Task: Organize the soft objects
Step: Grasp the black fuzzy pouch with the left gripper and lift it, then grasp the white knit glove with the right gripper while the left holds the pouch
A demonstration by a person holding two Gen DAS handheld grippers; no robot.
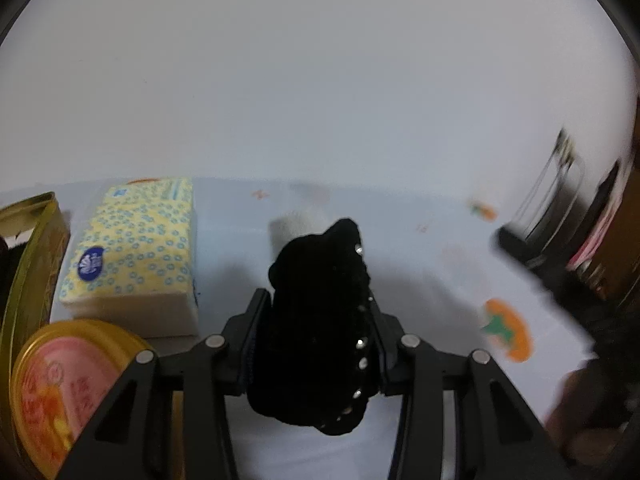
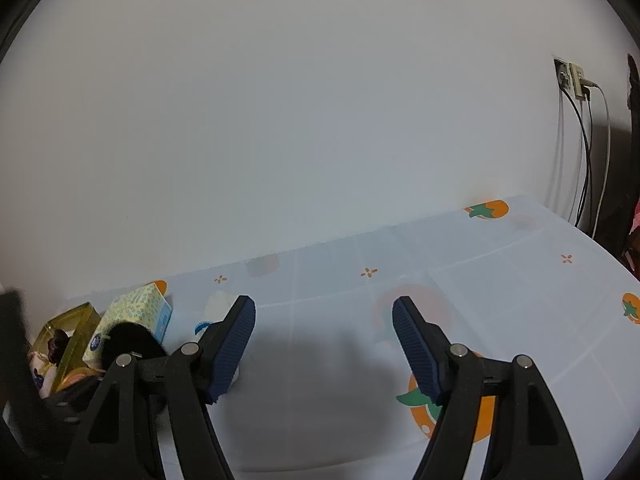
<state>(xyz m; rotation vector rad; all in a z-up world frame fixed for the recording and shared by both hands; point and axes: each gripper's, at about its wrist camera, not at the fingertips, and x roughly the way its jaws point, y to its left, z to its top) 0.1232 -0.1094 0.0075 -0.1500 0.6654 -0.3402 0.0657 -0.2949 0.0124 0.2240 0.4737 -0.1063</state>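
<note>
Black fuzzy studded soft item (image 1: 316,336), upright, pinched above patterned tablecloth, beside tissue pack (image 1: 136,248)

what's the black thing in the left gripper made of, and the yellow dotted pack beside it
Black studded soft item in the left gripper: looks like matte plush or velvet fabric, light-absorbing, with shiny studs along one edge. Yellow blue-ringed tissue pack: seemingly thin, slightly glossy plastic wrap over soft paper.

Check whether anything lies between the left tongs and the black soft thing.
Nothing does: the left tongs have it, the black studded soft item squeezed between both pads, tissue pack off to the side.
</note>
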